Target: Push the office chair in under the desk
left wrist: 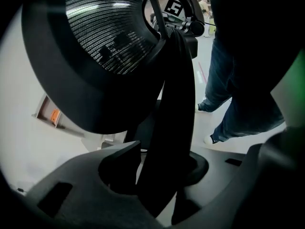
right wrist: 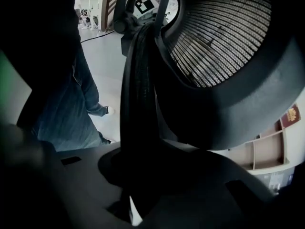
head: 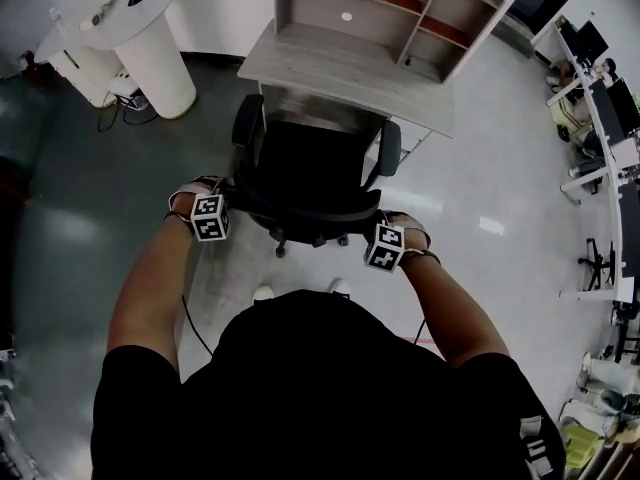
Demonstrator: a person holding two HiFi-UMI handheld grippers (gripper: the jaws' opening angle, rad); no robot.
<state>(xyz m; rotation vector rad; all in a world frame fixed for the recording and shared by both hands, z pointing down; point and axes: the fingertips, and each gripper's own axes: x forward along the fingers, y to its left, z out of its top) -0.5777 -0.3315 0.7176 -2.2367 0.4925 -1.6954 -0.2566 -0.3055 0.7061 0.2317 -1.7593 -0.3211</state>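
A black mesh office chair [head: 310, 168] stands in front of a grey wooden desk [head: 340, 73], its seat facing the desk and its armrests near the desk's edge. I stand behind it. My left gripper [head: 222, 206] is at the backrest's left edge and my right gripper [head: 375, 230] at its right edge. In the left gripper view the black backrest frame bar [left wrist: 176, 104] runs between the jaws of the left gripper [left wrist: 162, 175], with slivers of floor showing beside it. In the right gripper view the right gripper [right wrist: 143, 175] is shut on the matching bar [right wrist: 138, 89].
A shelf hutch [head: 400, 8] sits on the desk. A round white table [head: 130, 28] stands at the far left, and more desks and chairs [head: 610, 118] line the right side. A cable [head: 195, 328] trails on the floor by my feet [left wrist: 212, 138].
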